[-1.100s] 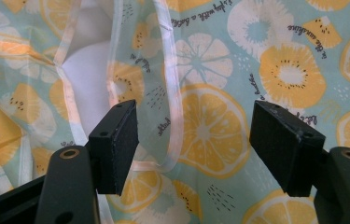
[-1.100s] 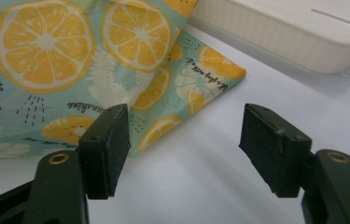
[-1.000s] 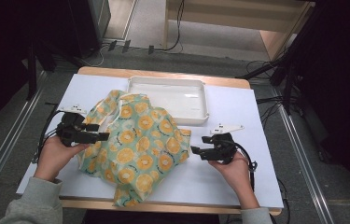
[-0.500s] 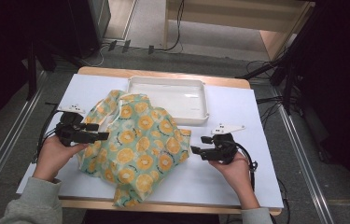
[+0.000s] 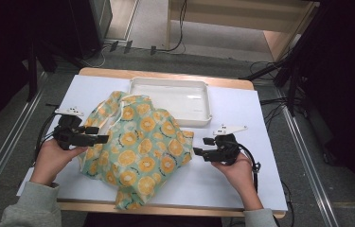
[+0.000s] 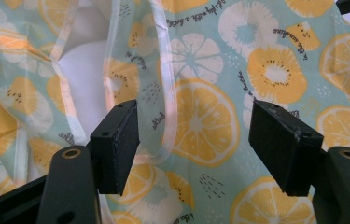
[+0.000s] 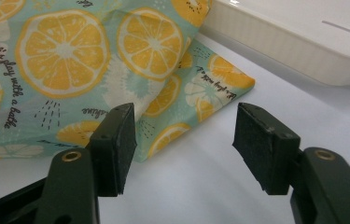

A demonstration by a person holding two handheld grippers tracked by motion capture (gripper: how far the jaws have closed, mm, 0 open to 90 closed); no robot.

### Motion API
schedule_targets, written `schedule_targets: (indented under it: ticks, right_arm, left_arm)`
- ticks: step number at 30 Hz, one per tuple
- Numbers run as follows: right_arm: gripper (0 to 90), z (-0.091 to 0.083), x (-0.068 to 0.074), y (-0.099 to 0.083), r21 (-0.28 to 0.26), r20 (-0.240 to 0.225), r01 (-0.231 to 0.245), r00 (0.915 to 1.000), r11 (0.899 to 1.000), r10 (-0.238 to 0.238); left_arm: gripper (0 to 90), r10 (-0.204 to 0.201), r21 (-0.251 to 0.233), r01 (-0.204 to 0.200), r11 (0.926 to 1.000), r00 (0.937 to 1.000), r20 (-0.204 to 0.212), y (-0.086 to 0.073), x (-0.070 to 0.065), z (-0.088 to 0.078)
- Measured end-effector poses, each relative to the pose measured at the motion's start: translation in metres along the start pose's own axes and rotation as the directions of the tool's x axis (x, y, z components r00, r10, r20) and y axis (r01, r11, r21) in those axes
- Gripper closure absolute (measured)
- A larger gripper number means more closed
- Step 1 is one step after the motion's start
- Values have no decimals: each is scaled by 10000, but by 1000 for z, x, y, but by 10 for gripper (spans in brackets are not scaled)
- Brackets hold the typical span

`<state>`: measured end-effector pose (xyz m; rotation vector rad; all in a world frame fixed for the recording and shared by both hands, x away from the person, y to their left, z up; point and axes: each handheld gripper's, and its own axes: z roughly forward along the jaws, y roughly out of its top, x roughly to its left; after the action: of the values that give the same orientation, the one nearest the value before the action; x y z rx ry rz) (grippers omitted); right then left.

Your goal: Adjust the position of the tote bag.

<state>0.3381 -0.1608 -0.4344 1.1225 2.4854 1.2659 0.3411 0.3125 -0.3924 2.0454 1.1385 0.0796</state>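
Flanking fruit-print cloth (image 5: 142, 142), hand-held grippers agape

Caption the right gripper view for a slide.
Open right gripper faces the corner of a citrus-print cloth beside a white tray.

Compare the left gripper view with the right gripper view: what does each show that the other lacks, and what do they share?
Left gripper view: the cloth's pale hemmed edges and a white gap between its folds, with the left gripper open over them. Right gripper view: the white tray, bare table and a corner of the cloth ahead of the open right gripper. Both: the orange-slice print cloth, ungripped.
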Motion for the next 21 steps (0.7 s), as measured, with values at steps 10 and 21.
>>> schedule_targets:
  ticks: [10, 21]
  right_arm:
    - [400, 4, 2, 1, 122, -111, 135, 9998, 9998, -133]
    - [400, 5, 3, 1, 228, -163, 183, 9997, 9996, -179]
  left_arm:
    - [333, 60, 132, -60, 9999, 10000, 0, -2, 2, 0]
    - [324, 107, 234, -103, 9997, 9998, -190, -3, 11, -1]
